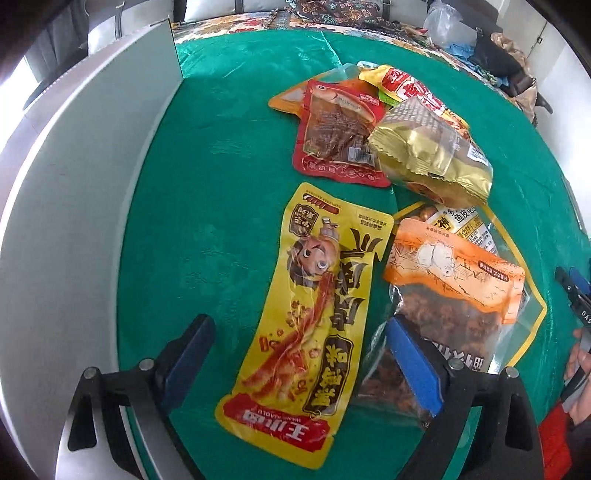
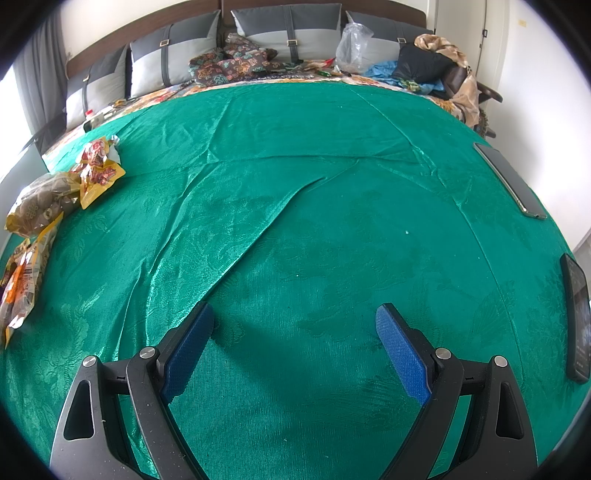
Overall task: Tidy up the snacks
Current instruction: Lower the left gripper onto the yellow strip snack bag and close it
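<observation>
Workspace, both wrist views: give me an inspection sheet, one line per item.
Surface: green cloth, creased, spread over a bed.
Job's things: long yellow packet lying flat between the left gripper's fingers; orange packet overlapping a clear one beside it; red fish packet partly under a gold bag; one more red-and-yellow packet behind.
Container: grey box on the left, inside not visible.
Clutter: two phones at the cloth's right edge.
Grippers: left gripper open over the yellow packet; right gripper open over bare cloth, holding nothing.
Cables: nothing seen.
Surroundings: grey pillows, plastic bag, piled clothes at the headboard.
</observation>
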